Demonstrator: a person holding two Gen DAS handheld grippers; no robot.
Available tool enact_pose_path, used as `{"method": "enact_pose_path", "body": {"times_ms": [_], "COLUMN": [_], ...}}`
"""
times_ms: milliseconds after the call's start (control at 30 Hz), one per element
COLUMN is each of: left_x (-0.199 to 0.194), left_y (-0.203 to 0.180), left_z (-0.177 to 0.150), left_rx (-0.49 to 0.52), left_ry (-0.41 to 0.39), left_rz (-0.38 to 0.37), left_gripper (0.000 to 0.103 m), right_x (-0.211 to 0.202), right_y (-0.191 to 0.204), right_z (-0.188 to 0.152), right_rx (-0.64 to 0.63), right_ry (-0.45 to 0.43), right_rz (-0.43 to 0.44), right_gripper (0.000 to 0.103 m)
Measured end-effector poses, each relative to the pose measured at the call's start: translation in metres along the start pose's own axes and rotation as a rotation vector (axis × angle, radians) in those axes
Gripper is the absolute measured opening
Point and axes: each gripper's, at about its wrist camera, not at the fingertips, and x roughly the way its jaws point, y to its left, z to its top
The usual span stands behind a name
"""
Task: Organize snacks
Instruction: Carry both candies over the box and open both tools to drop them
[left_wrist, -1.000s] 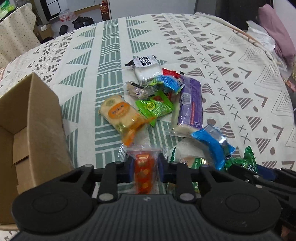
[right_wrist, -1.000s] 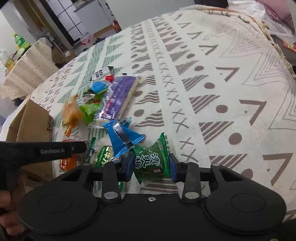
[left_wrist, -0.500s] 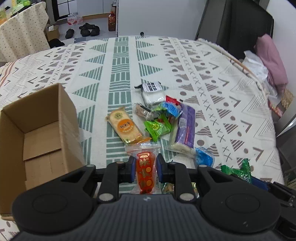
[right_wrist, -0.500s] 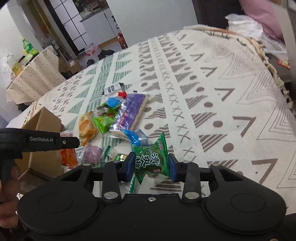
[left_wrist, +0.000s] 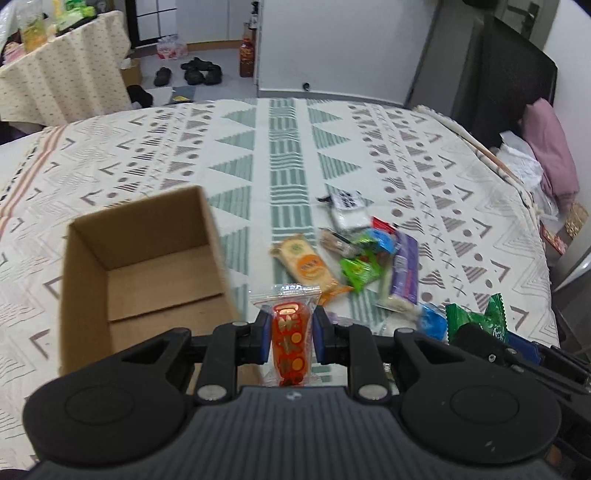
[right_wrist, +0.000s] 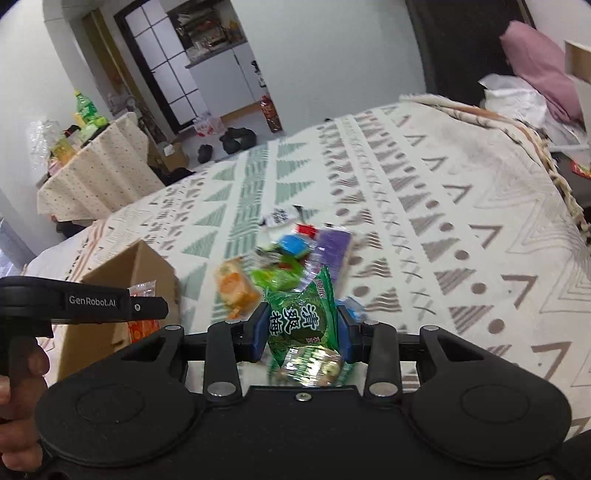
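My left gripper (left_wrist: 290, 334) is shut on a red-orange candy packet (left_wrist: 290, 339), lifted above the patterned cloth just right of an open cardboard box (left_wrist: 144, 273). My right gripper (right_wrist: 301, 332) is shut on a green plum snack packet (right_wrist: 303, 319), also raised off the cloth. That green packet (left_wrist: 480, 321) shows at the right in the left wrist view. The left gripper (right_wrist: 147, 306) with its red packet (right_wrist: 142, 325) appears at the left of the right wrist view, in front of the box (right_wrist: 122, 288). A pile of snacks (left_wrist: 362, 254) lies on the cloth ahead.
The pile holds an orange cracker pack (left_wrist: 306, 262), a purple bar (left_wrist: 404, 273), a lime-green packet (left_wrist: 358, 271), a blue packet (left_wrist: 430, 321) and a white packet (left_wrist: 349, 212). A pink cushion (left_wrist: 554, 155) lies far right. A person's hand (right_wrist: 18, 402) grips the left tool.
Both grippers have risen with their packets, so the cloth and the snack pile look farther away. The box interior has come into the left wrist view.
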Motion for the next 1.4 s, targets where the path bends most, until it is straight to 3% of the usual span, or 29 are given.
{"method": "enact_pose_path", "body": {"times_ms": [700,1100,1267,1400], "left_x": [-0.034,-0.021,-0.024,-0.027], "left_y": [0.088,0.132,0.141,0.150], "left_z": [-0.007,-0.019,-0.019,-0.020], "left_rx": [-0.126,-0.229,-0.256,-0.283], "left_ry": [-0.037,0.015,0.014,0.016], "left_rz": [0.079,0.073,0.064,0.080], "left_gripper": [0.022,0.022,0.028,0.046], "right_x": [0.004,0.016,0.021,0.026], "right_y": [0.101,0.143,0.151,0.156], "right_z": [0.009,0.009,0.008,0.007], "right_rx": [-0.108,-0.160,-0.164,-0.155], "right_ry": [-0.031,-0.023,-0.013,0.001], "right_rz": [0.112,0.167,0.181,0.193], "right_gripper": [0.036,0.036,0.036,0.036]}}
